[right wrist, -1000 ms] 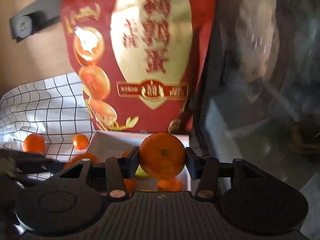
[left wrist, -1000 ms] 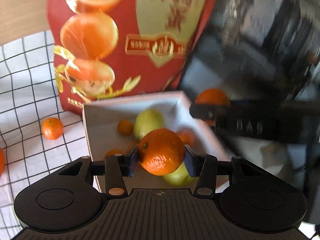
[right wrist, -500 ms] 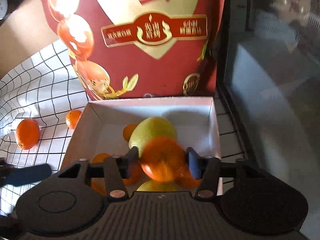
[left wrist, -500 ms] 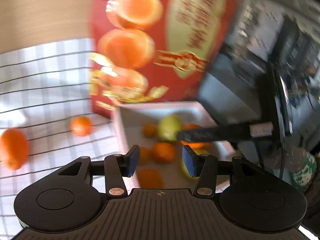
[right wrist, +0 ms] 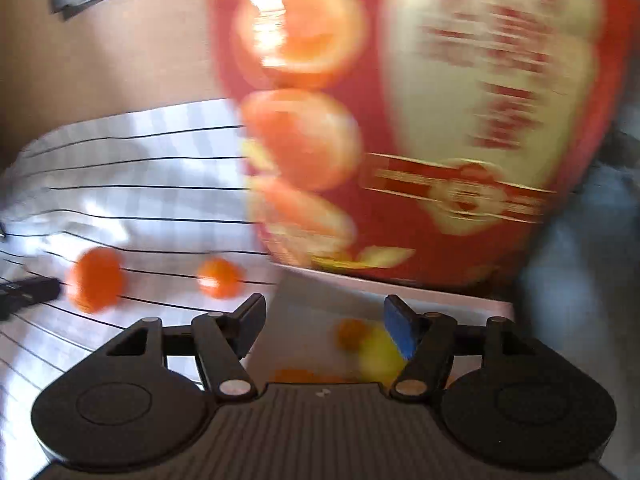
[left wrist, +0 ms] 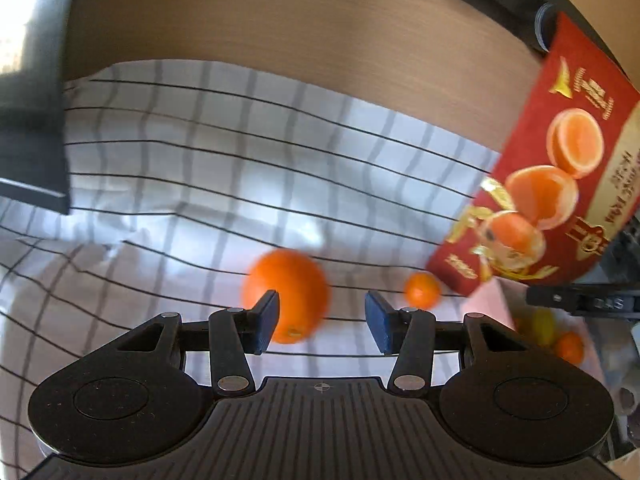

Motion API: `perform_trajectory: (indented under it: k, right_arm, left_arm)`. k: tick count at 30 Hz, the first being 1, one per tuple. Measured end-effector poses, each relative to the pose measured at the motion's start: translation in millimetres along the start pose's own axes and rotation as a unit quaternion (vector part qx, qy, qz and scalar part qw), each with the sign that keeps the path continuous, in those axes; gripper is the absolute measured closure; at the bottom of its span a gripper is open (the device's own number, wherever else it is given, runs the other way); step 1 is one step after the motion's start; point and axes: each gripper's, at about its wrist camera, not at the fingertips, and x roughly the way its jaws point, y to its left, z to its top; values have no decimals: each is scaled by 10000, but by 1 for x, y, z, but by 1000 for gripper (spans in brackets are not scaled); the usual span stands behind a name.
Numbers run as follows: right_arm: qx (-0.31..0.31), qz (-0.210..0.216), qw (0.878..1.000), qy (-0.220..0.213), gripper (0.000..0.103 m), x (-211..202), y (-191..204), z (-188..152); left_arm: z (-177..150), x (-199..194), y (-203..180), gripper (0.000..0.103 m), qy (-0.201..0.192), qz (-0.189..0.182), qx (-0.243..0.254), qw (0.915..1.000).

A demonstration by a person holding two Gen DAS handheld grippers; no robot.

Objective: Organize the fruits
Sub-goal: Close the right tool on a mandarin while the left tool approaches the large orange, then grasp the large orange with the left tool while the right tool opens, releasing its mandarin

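My left gripper (left wrist: 320,322) is open and empty, low over the checked cloth (left wrist: 200,168). A large orange (left wrist: 286,294) lies on the cloth just ahead, by the left finger. A small orange (left wrist: 422,290) lies further right, near the red box lid (left wrist: 552,184). My right gripper (right wrist: 324,326) is open and empty above the white box (right wrist: 312,300), which holds oranges (right wrist: 348,334) and a yellow-green fruit (right wrist: 378,356). Both loose oranges show in the right wrist view, the large one (right wrist: 96,280) and the small one (right wrist: 220,278). The right wrist view is blurred.
The upright red lid (right wrist: 440,120) stands behind the white box. The right gripper's finger (left wrist: 580,302) reaches over the box (left wrist: 500,308) in the left wrist view. A dark object (left wrist: 32,120) sits at far left. A wooden surface (left wrist: 280,24) lies beyond the cloth.
Both grippers have let their oranges go into the box and opened. My left gripper has swung left from the box to the loose oranges on the cloth. My right gripper stays over the box.
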Motion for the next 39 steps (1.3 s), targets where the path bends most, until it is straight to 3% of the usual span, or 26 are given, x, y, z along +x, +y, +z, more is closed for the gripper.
perform_trajectory:
  k: [5,11,14,16,21,25,28,34,39]
  right_arm:
    - [-625,-142,9979,88,38,51,71,8]
    - [-721,-652,9931,650,40,125,104,18]
    - [-784,-707,9907,859,48,147,106,20]
    - [-1081,-782,9869,903,61,151,115,19]
    - [-1263,-643,9862,851,62,133,136,9]
    - [-1170,-58,9904,734,62,77,151,-18]
    - [-1231,239,9900,653,62,39,159,-47]
    - [-1295,124,9904,461,62,-13,158,-103]
    - [-1046,48,9934,462,62,-28,134,-137]
  left_arm:
    - [-17,-1,28,51,83,12,-22,10000]
    - [-21,11,51,51,405,-128,237,9988]
    - [-15,23,55,51,474,-184,335,9981]
    - [-11,27,55,51,468,-250,375,9979]
    - [1,26,50,51,400,-398,420,9975]
    - [22,30,45,51,291,-506,171,9981]
    - [35,48,31,51,458,-459,348,9973]
    - [39,77,6,51,922,142,1054,9900]
    - [38,82,3,51,1206,14,1073,9869]
